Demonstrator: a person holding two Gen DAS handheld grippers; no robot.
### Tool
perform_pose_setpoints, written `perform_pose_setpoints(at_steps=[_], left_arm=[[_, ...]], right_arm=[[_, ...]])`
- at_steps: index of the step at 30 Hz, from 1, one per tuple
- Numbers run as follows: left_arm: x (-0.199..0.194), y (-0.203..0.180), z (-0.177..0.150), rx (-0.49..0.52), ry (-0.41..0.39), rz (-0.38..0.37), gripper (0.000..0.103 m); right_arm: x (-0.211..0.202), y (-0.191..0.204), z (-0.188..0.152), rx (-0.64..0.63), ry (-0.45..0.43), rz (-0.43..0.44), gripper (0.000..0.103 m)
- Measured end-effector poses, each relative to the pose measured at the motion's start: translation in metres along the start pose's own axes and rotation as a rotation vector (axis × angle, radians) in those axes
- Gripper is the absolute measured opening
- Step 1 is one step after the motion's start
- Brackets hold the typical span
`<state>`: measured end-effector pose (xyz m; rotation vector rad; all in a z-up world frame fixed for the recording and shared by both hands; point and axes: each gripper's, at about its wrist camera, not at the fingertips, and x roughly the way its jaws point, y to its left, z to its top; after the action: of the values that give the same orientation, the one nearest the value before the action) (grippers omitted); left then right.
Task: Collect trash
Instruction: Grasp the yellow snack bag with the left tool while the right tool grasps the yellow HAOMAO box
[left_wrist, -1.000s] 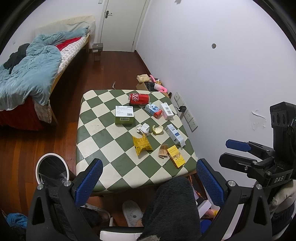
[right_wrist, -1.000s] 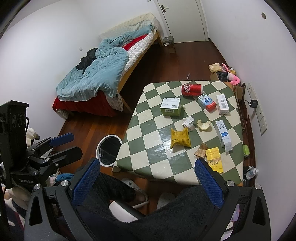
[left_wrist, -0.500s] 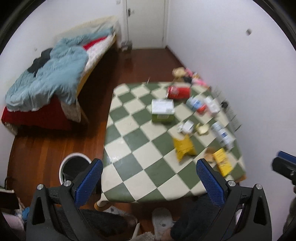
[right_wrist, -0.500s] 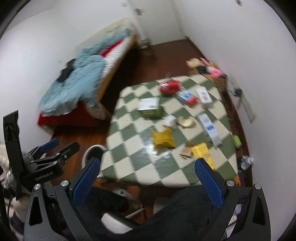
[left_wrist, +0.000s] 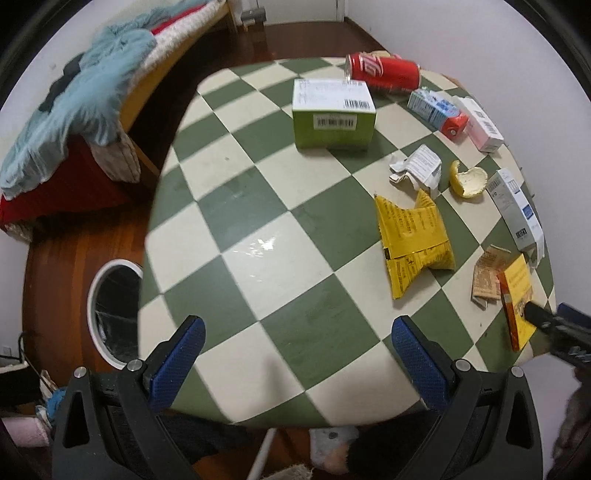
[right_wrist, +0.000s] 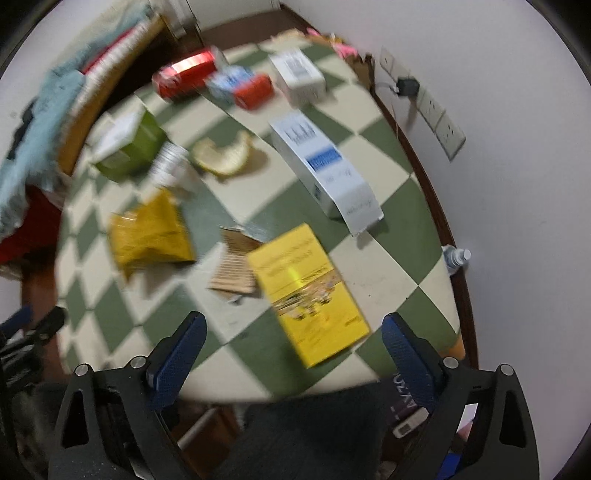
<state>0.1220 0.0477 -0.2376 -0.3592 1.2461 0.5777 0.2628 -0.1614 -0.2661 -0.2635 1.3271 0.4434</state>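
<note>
Trash lies on the green-and-cream checkered table (left_wrist: 258, 221): a red can (left_wrist: 384, 72), a green box (left_wrist: 332, 114), crumpled paper (left_wrist: 417, 166), a peel (left_wrist: 467, 181), a yellow wrapper (left_wrist: 413, 240), brown paper (left_wrist: 487, 277) and a yellow box (right_wrist: 306, 291). My left gripper (left_wrist: 295, 325) hangs open over the bare near part of the table. My right gripper (right_wrist: 293, 321) points down over the yellow box, its jaws wide and closing. The box lies below the gap, and the pads are clear of it. The right wrist view is blurred.
A white-rimmed bin (left_wrist: 110, 306) with a dark liner stands on the wood floor left of the table. A bed (left_wrist: 92, 92) lies beyond it. More boxes (right_wrist: 325, 170) lie along the table's wall side, below wall sockets (right_wrist: 439, 118). A bottle (right_wrist: 456, 256) stands by the wall.
Both grippers have dropped steeply toward the table and tipped downward, so the table now fills both views. The right gripper's fingers stand slightly closer together than before.
</note>
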Motion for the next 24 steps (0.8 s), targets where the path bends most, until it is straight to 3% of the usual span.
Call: perform_pose_setpoints(at_steps=[5, 7, 10, 12, 18, 21, 24], left_arm=[[0.009, -0.016, 0.014, -0.003, 0.015, -0.043, 0.103], [0.011, -0.022, 0.022, -0.006, 0.02, -0.081, 0.103], [0.014, -0.035, 0.033, -0.021, 0.037, -0.155, 0.103], [0.02, -0.044, 0.042, -0.031, 0.057, -0.192, 0.103], [0.059, -0.064, 0.06, -0.089, 0.144, -0.247, 0.102], [0.073, -0.073, 0.064, -0.092, 0.156, -0.24, 0.094], [0.079, -0.081, 0.065, -0.072, 0.139, -0.214, 0.074]], right_arm=[[0.043, -0.005, 0.007, -0.012, 0.06, -0.004, 0.095], [0.049, -0.007, 0.007, -0.016, 0.057, 0.005, 0.087], [0.046, -0.013, 0.004, -0.006, 0.041, -0.01, 0.067], [0.042, -0.029, 0.001, 0.065, 0.046, 0.031, 0.067], [0.038, -0.057, -0.001, 0.174, 0.026, -0.02, 0.067], [0.043, -0.056, 0.003, 0.187, 0.05, -0.022, 0.068], [0.047, -0.05, 0.012, 0.172, 0.061, -0.031, 0.072]])
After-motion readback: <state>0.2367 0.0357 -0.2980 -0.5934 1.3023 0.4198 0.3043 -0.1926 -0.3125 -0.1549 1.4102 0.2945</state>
